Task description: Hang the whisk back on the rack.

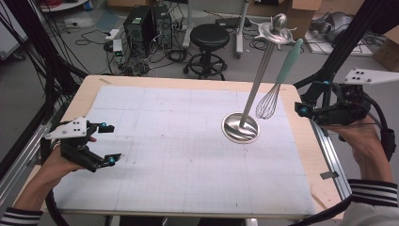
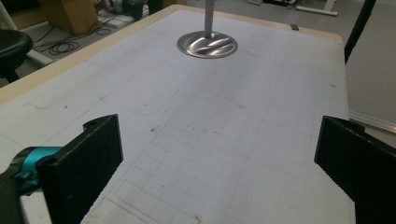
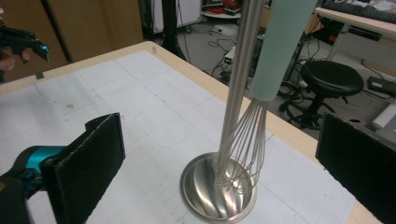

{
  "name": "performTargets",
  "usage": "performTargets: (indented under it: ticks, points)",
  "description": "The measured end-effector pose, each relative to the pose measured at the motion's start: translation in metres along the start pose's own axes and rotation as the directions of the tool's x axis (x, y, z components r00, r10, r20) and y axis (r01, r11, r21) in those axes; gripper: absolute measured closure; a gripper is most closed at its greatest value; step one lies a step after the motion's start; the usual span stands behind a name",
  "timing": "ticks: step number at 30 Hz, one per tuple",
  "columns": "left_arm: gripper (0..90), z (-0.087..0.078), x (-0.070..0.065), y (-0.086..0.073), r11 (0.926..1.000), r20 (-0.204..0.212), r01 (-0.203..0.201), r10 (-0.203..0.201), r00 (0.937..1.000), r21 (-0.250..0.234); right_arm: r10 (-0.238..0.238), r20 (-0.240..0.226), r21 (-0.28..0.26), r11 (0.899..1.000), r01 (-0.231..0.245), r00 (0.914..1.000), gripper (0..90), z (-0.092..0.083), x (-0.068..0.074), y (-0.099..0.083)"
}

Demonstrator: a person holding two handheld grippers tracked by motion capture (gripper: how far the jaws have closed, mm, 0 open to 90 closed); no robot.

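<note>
1. Fingers: left gripper (image 1: 106, 143) has its 2 black jaws spread wide with nothing between them; in the left gripper view bare gridded mat shows in the gap.
2. Right gripper (image 1: 301, 109): jaws likewise spread wide, gripping nothing; in the right gripper view the whisk and stand sit in the gap, farther off and untouched.
3. Left hand (image 1: 56, 162): enters from the bottom left, striped cuff at the edge, holding its gripper low over the near-left part of the table, jaws pointing right toward the centre.
4. Right hand (image 1: 360, 139): enters from the bottom right, striped cuff visible, holding its gripper off the table's right edge, jaws pointing left toward the stand.
5. Table (image 1: 84, 94): light wooden top covered by a white gridded mat (image 1: 164, 155).
6. Metal stand (image 1: 240, 127): round shiny base on the right-centre of the mat, with a tall pole rising to a hooked top.
7. Whisk (image 1: 273, 92): pale green handle, wire head down, hanging beside the pole just above the base, between stand and right gripper.
8. Black stool (image 1: 209, 37): on the floor beyond the table's far edge.
9. Computer towers (image 1: 146, 23), cables and cardboard boxes (image 1: 306, 9): farther back on the floor.
</note>
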State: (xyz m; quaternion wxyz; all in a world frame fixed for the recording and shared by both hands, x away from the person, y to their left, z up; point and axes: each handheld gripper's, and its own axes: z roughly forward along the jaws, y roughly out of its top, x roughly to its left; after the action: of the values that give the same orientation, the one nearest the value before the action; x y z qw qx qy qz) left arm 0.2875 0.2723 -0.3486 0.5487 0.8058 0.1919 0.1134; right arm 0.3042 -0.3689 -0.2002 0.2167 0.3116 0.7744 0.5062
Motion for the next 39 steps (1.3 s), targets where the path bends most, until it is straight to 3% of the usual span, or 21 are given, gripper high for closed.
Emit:
performTargets:
  ticks: [3, 13, 19, 26, 30, 39]
  points:
    - [1.7, -0.001, -0.001, -0.001, 1.0000, -0.004, 0.005, -0.005, 1.0000, -0.002, 0.002, -0.007, -0.022, 1.000, -0.002, 1.0000, 0.4, -0.005, 0.004, -0.004]
    - [1.7, -0.003, -0.002, -0.003, 0.9999, -0.008, 0.008, -0.008, 0.9999, -0.014, -0.008, -0.013, -0.023, 1.000, 0.008, 0.9999, 0.5, -0.007, 0.019, -0.030]
    - [1.7, -0.005, -0.004, -0.006, 0.9997, -0.012, 0.009, -0.009, 0.9999, -0.024, -0.020, -0.024, -0.013, 1.000, 0.020, 0.9995, 0.4, 0.002, 0.032, -0.050]
    - [1.7, -0.007, -0.008, -0.011, 0.9989, -0.017, 0.016, -0.017, 0.9997, -0.044, -0.008, -0.047, -0.046, 0.999, 0.006, 0.9988, 0.4, 0.014, 0.042, -0.077]
    - [1.7, -0.009, -0.010, -0.015, 0.9956, -0.010, 0.031, -0.032, 0.9994, -0.089, 0.001, -0.064, -0.055, 0.998, -0.004, 0.9980, 0.4, 0.021, 0.045, -0.090]
    - [1.7, -0.010, -0.015, -0.019, 0.9971, -0.011, 0.025, -0.026, 0.9996, -0.071, -0.002, -0.080, -0.061, 0.998, -0.003, 0.9968, 0.4, 0.040, 0.054, -0.112]
